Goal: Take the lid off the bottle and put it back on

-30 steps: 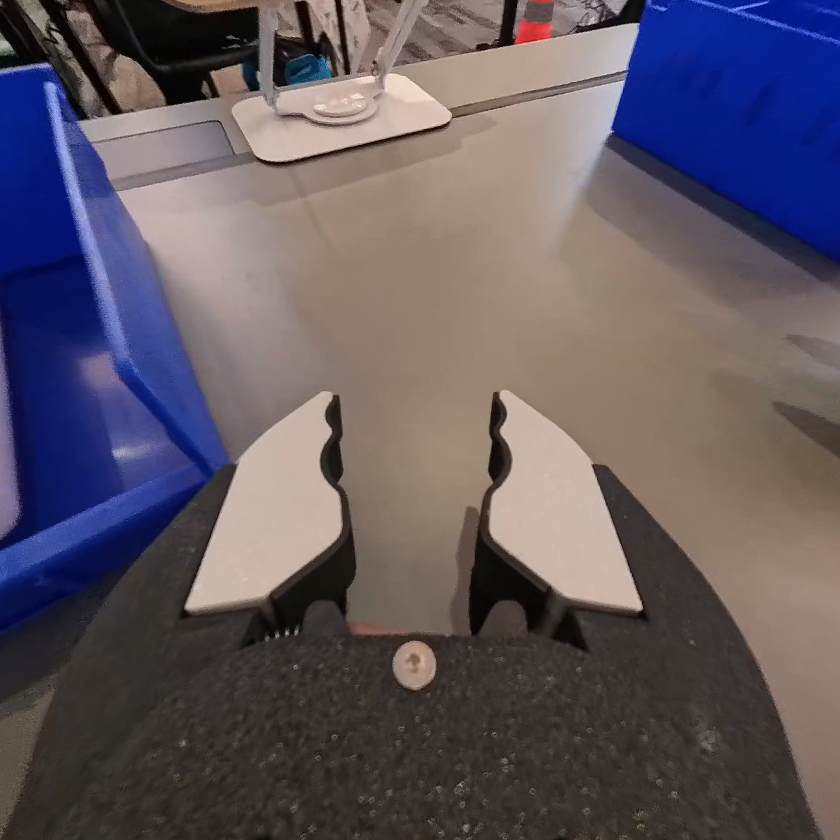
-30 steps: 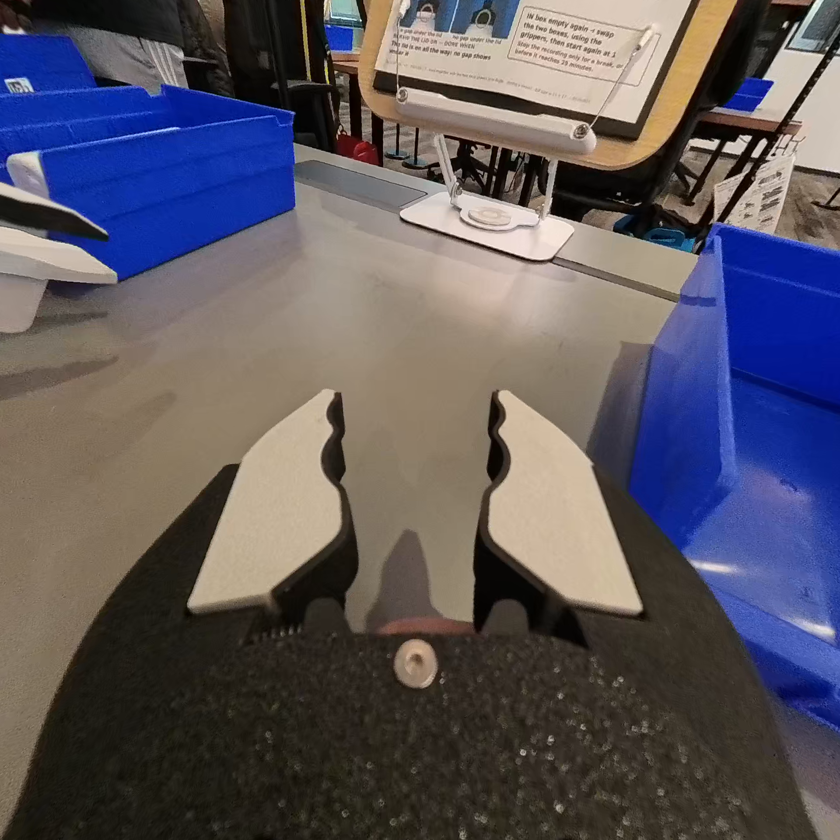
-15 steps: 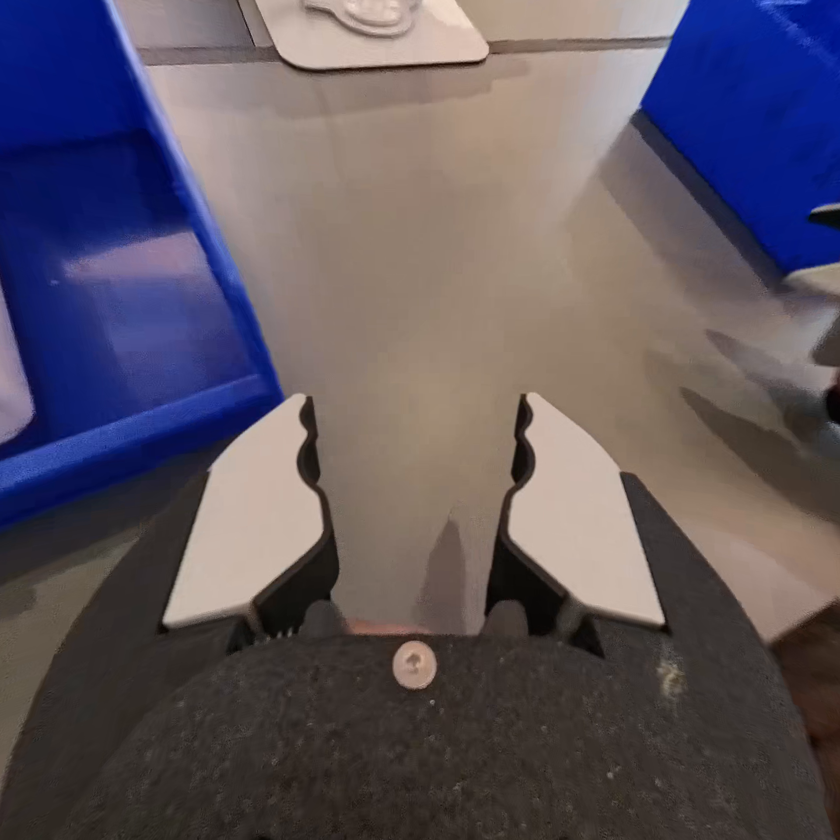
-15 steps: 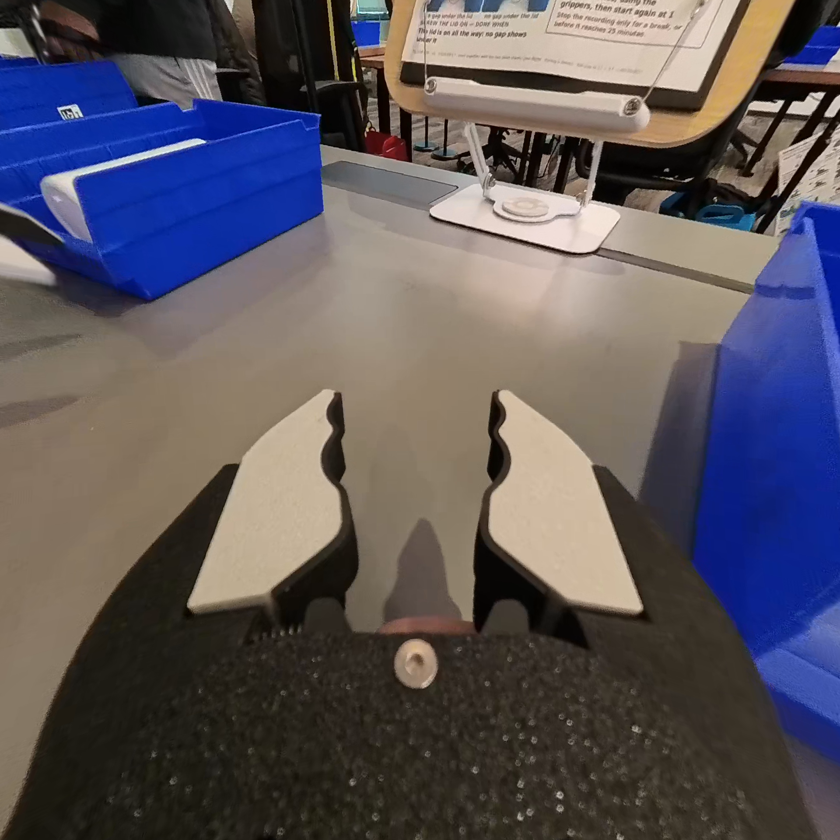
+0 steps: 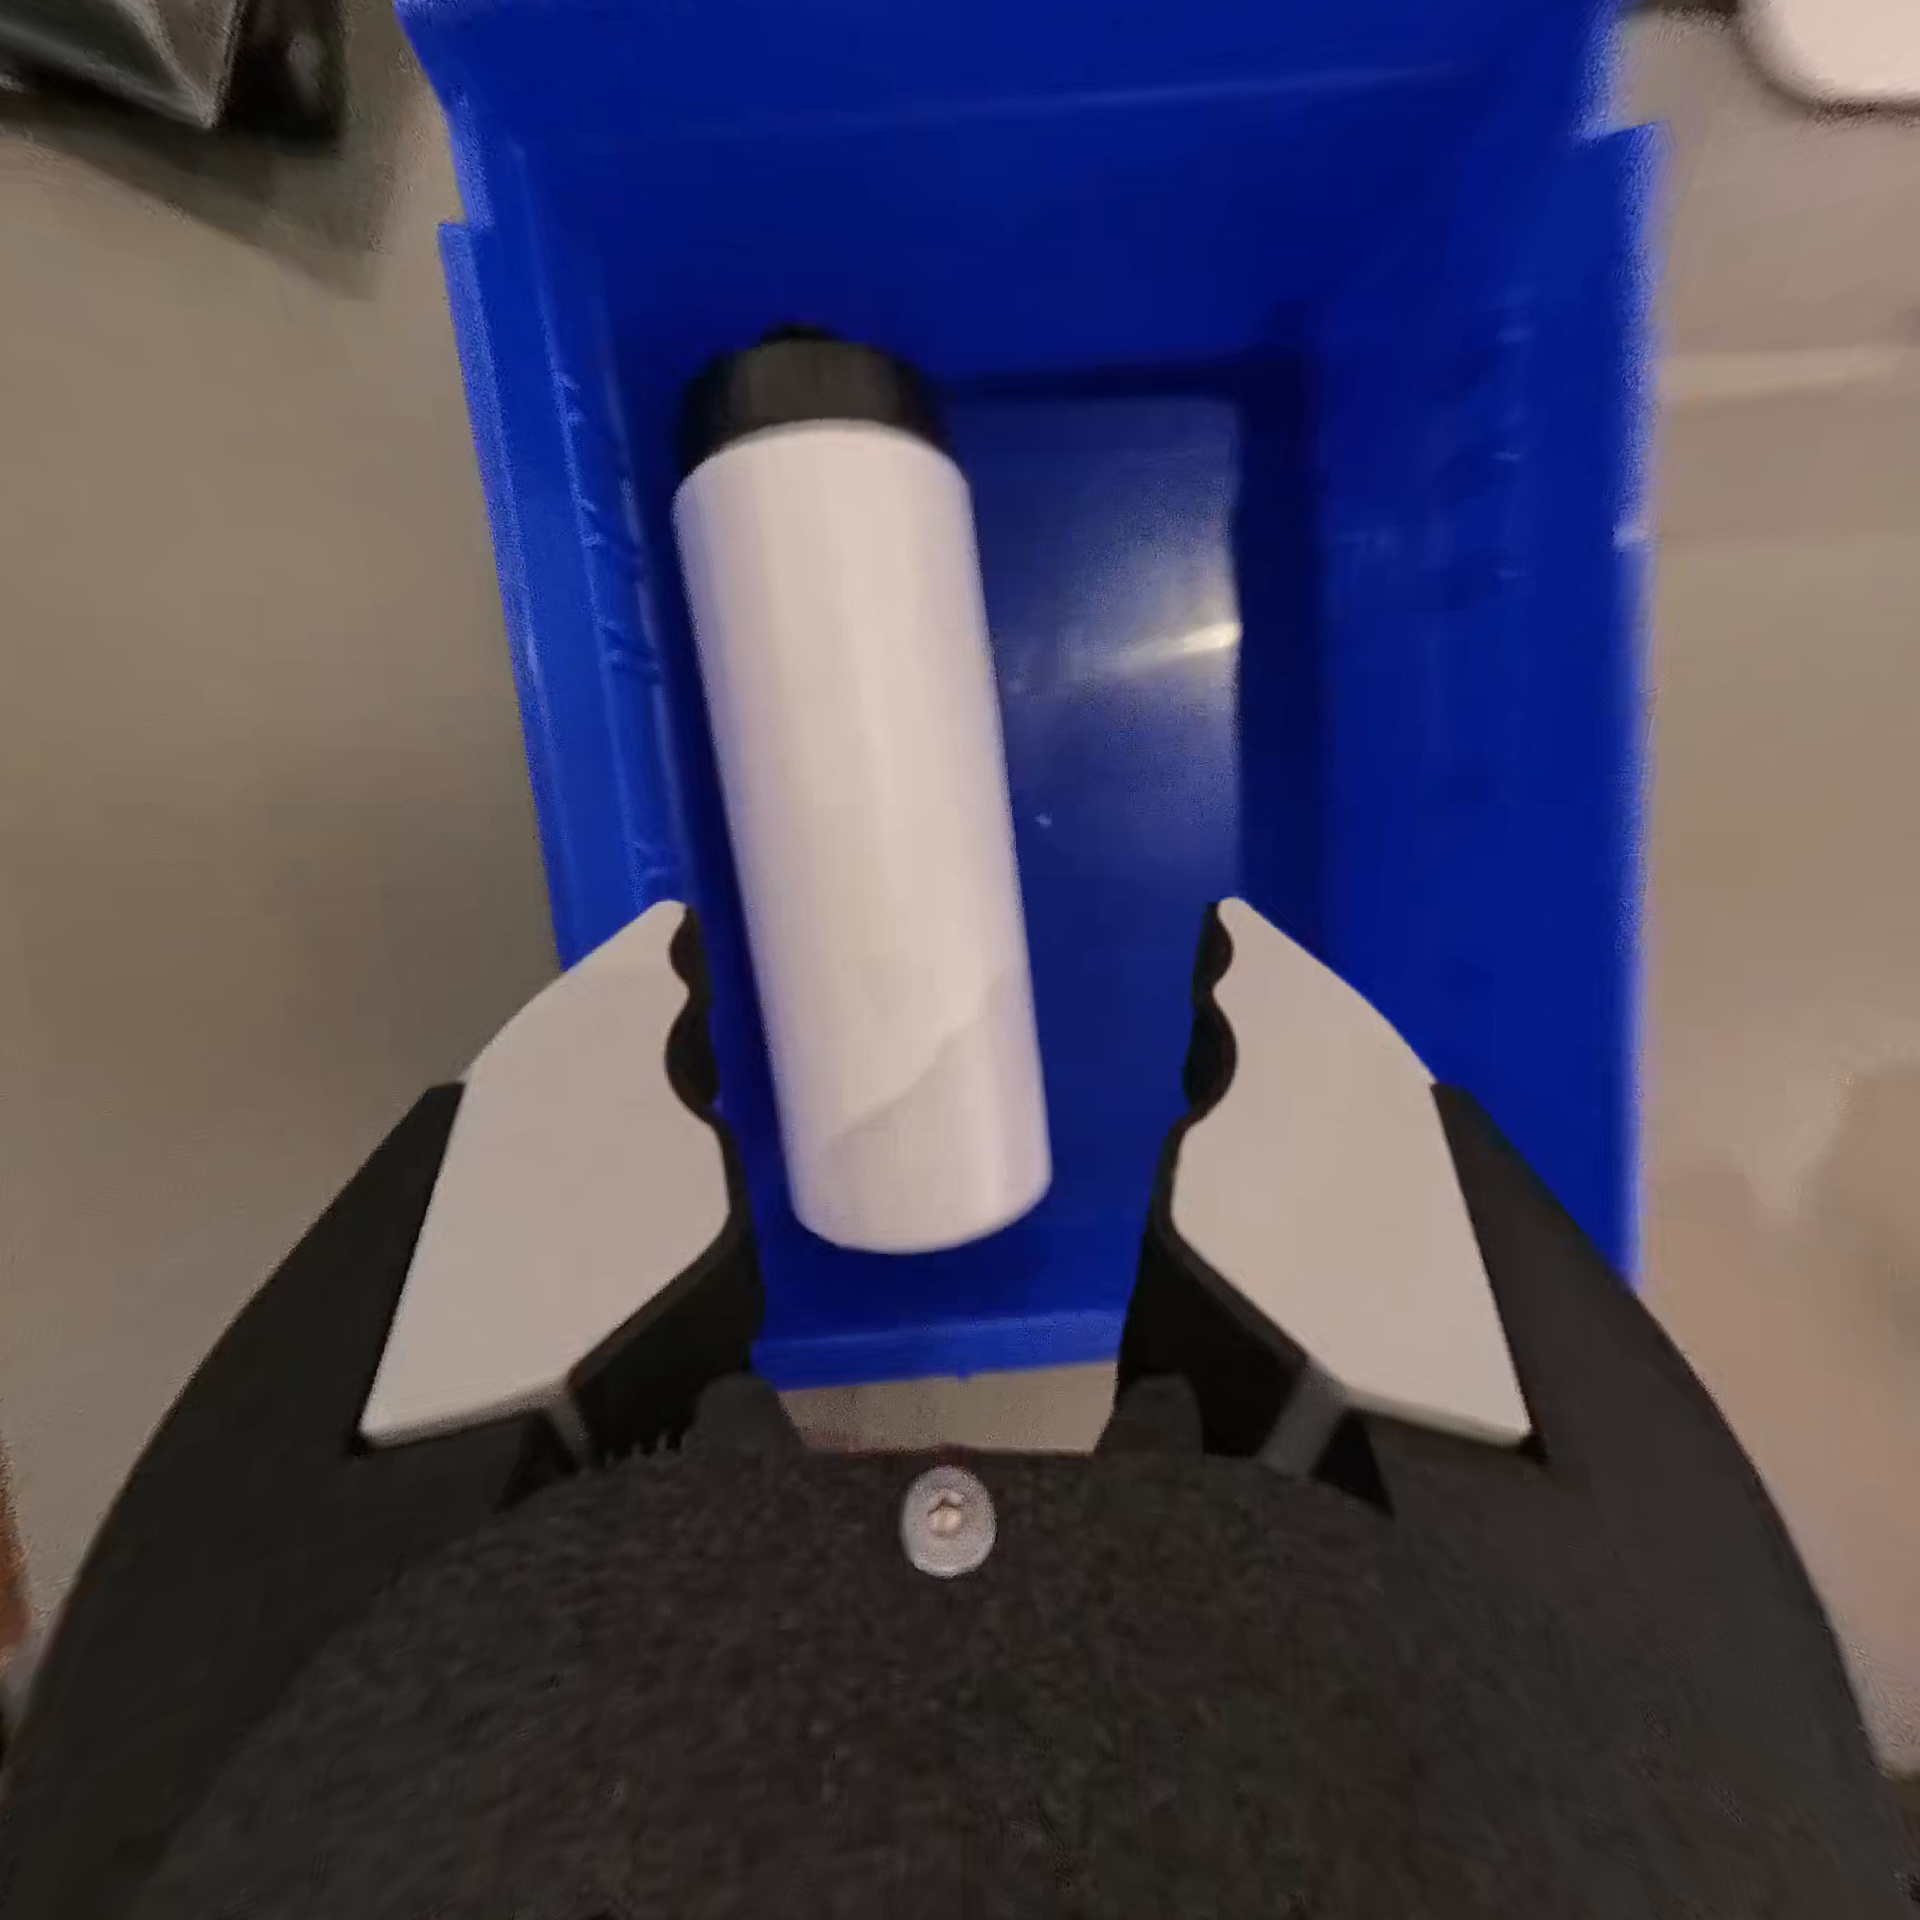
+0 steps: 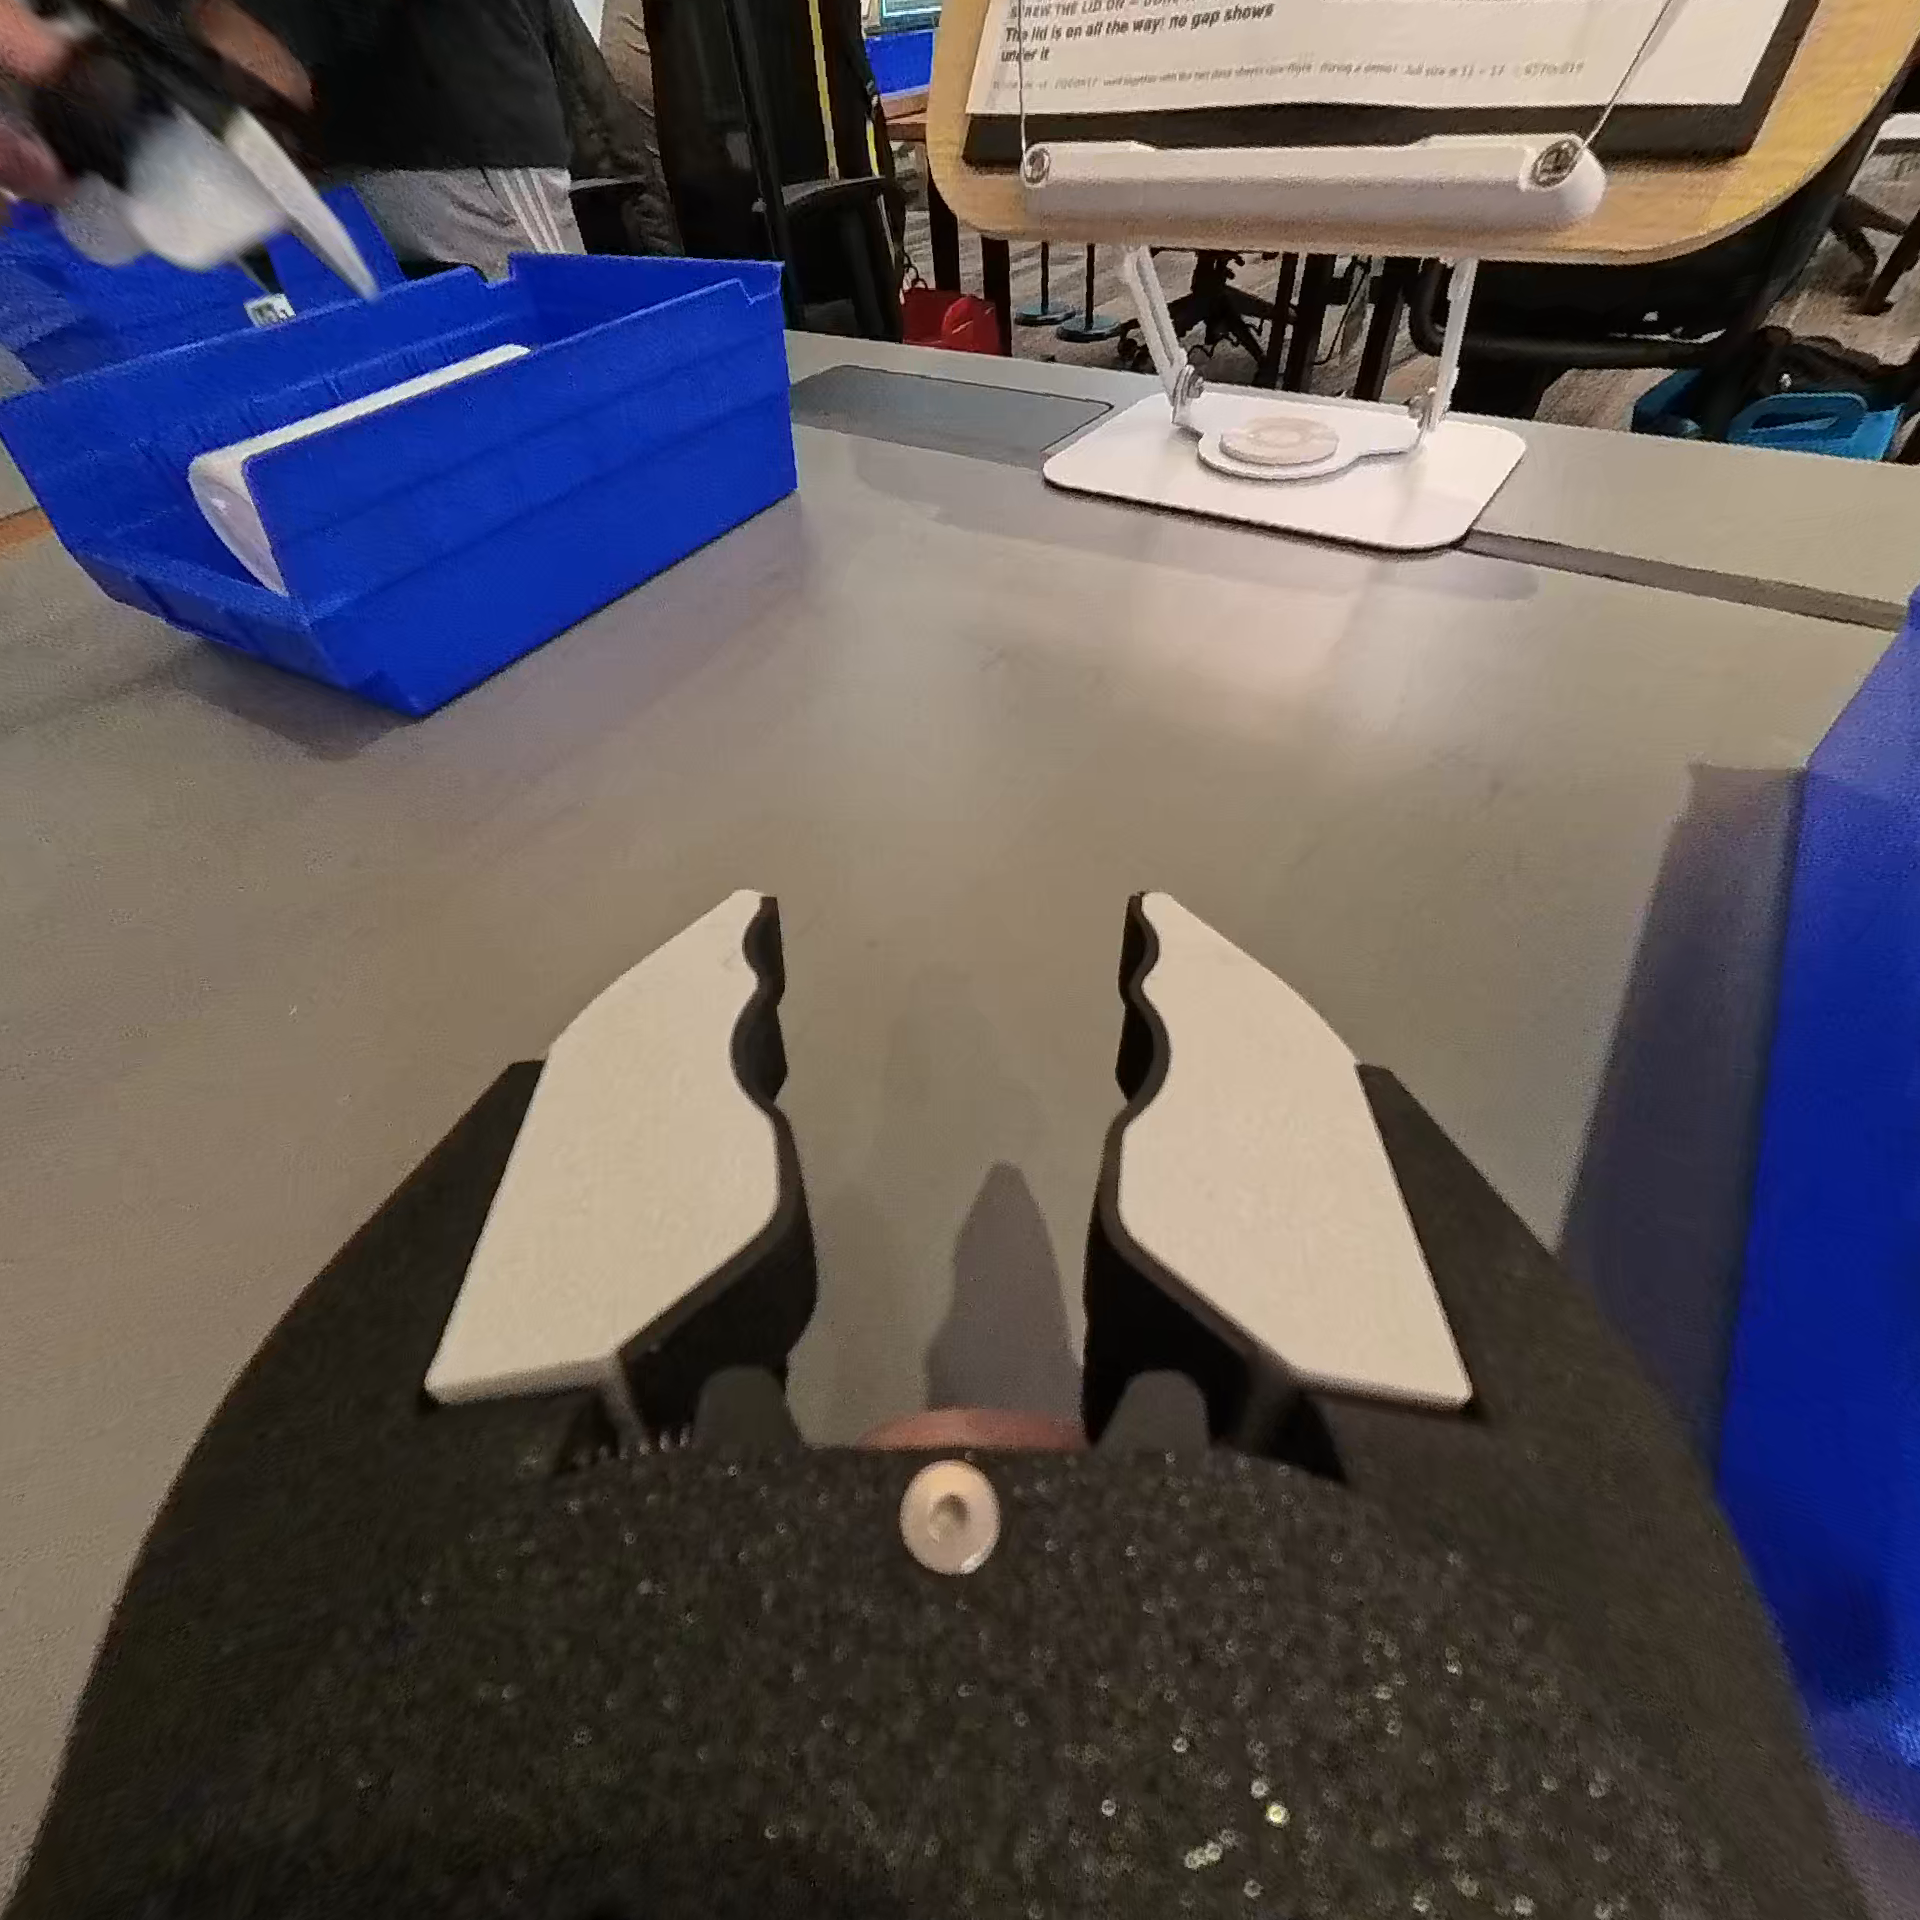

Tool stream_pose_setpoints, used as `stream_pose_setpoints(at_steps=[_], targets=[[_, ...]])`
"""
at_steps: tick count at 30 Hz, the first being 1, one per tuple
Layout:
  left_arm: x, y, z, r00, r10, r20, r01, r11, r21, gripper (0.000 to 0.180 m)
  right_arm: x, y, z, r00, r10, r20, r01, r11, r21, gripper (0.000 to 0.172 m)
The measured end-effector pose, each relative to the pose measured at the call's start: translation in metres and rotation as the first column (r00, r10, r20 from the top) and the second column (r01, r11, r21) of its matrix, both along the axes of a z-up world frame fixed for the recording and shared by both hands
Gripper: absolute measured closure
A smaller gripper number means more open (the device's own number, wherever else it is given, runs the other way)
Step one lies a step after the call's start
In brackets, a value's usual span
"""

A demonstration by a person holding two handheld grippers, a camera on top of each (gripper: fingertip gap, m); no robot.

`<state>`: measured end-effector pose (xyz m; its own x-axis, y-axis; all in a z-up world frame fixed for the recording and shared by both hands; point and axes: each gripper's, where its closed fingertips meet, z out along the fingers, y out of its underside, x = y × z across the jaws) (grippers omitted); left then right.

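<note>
A white bottle (image 5: 862,831) with a black lid (image 5: 800,400) lies on its side in a blue bin (image 5: 1434,727). My left gripper (image 5: 951,914) hangs above the bin, looking down on it, jaws wide open. The bottle's lower end shows between the fingers, but the pads do not touch it. In the right wrist view the same bin (image 6: 499,499) stands at the far left with the white bottle (image 6: 312,447) in it and the left gripper (image 6: 197,197) above it. My right gripper (image 6: 951,904) is open with nothing between its jaws, over the grey table (image 6: 935,727).
A second blue bin (image 6: 1839,1143) stands close on the right of my right gripper. A white stand (image 6: 1288,468) holding an instruction board sits at the table's back edge. A person and chairs are behind the table.
My left gripper swung left from over the bare table to above the bin with the bottle, and its jaws opened wider. My right gripper stayed open and shifted only slightly.
</note>
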<state>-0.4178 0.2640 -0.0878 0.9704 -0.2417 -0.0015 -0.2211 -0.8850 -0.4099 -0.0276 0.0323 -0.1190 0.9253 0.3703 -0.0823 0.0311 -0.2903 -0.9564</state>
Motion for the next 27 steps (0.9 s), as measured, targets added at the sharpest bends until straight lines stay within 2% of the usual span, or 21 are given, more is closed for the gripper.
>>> stream_pose_setpoints(at_steps=[5, 11, 20, 24, 27], targets=[[0.0, 0.029, -0.024, 0.991, 0.03, -0.132, -0.035, 0.999, -0.037, 0.093, 0.0, 0.002, -0.002, 1.0, 0.013, -0.01, -0.013, 1.0, -0.011, 0.11], [-0.001, 0.049, -0.05, 0.988, 0.067, -0.141, -0.084, 0.989, -0.118, 0.093, 0.003, 0.003, -0.004, 0.999, 0.018, -0.037, -0.019, 1.0, -0.025, 0.11], [0.009, 0.049, -0.08, 0.99, 0.016, -0.14, -0.05, 0.969, -0.241, 0.099, 0.004, 0.003, -0.005, 0.999, 0.02, -0.05, -0.022, 0.999, -0.033, 0.11], [0.003, 0.042, -0.091, 0.985, -0.001, -0.174, -0.052, 0.953, -0.299, 0.092, 0.003, 0.003, -0.005, 0.999, 0.023, -0.046, -0.024, 0.999, -0.033, 0.11], [0.003, 0.037, -0.1, 0.989, 0.01, -0.145, -0.058, 0.943, -0.329, 0.084, 0.003, 0.003, -0.005, 0.999, 0.024, -0.046, -0.026, 0.999, -0.034, 0.11]])
